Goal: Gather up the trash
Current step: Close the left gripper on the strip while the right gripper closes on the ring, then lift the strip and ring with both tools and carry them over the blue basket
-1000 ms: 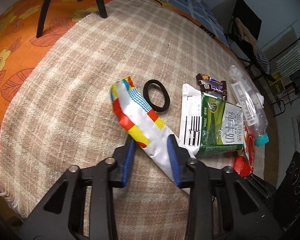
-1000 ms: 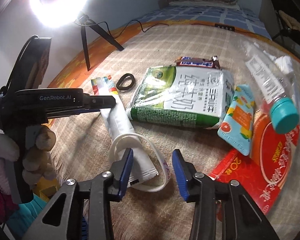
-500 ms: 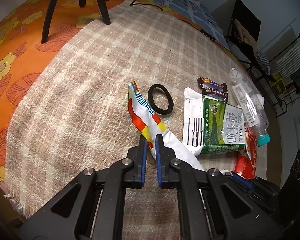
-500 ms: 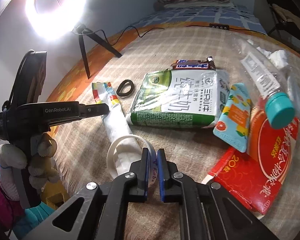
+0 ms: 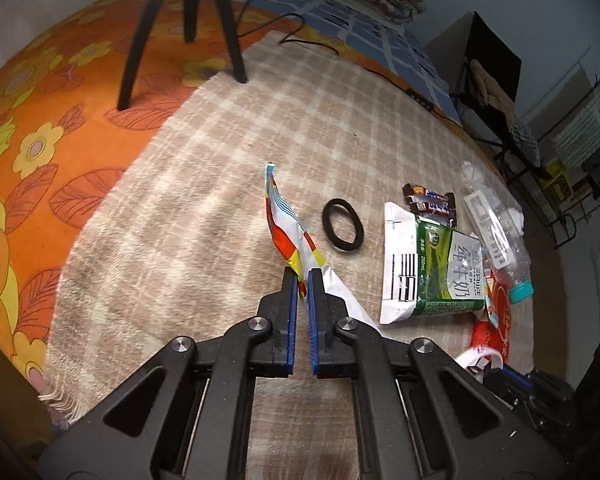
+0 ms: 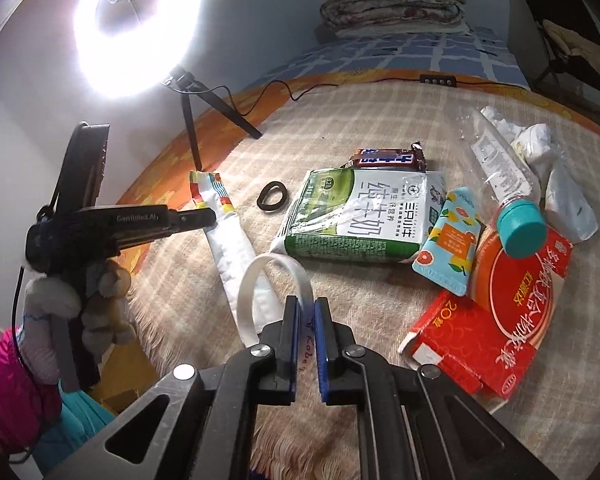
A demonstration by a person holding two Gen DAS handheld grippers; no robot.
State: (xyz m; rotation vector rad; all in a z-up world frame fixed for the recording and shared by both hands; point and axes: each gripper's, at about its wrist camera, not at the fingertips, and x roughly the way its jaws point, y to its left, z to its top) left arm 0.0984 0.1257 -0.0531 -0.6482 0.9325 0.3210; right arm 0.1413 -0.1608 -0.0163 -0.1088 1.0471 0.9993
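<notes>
My left gripper (image 5: 303,276) is shut on a long snack wrapper (image 5: 288,224), white with red, yellow and blue print. The wrapper's printed end stands up off the checked blanket (image 5: 228,184). The right wrist view shows the same gripper (image 6: 188,218) from the side, pinching the wrapper (image 6: 230,248). My right gripper (image 6: 306,304) is shut on a white band (image 6: 260,276) that loops up in front of its fingers, over the wrapper's white end. The band (image 5: 480,356) also peeks out at the lower right of the left wrist view.
On the blanket lie a black hair tie (image 6: 272,197), a green milk pack (image 6: 360,220), a chocolate bar wrapper (image 6: 386,158), an orange sachet (image 6: 450,252), a bottle with a teal cap (image 6: 508,184), a red box (image 6: 500,320) and crumpled tissue (image 6: 540,148). A ring light tripod (image 6: 204,108) stands at the back left.
Both grippers went from open to shut, the left on the wrapper and the right on the white band. Both have risen a little, and the wrapper's printed end now stands upright.
</notes>
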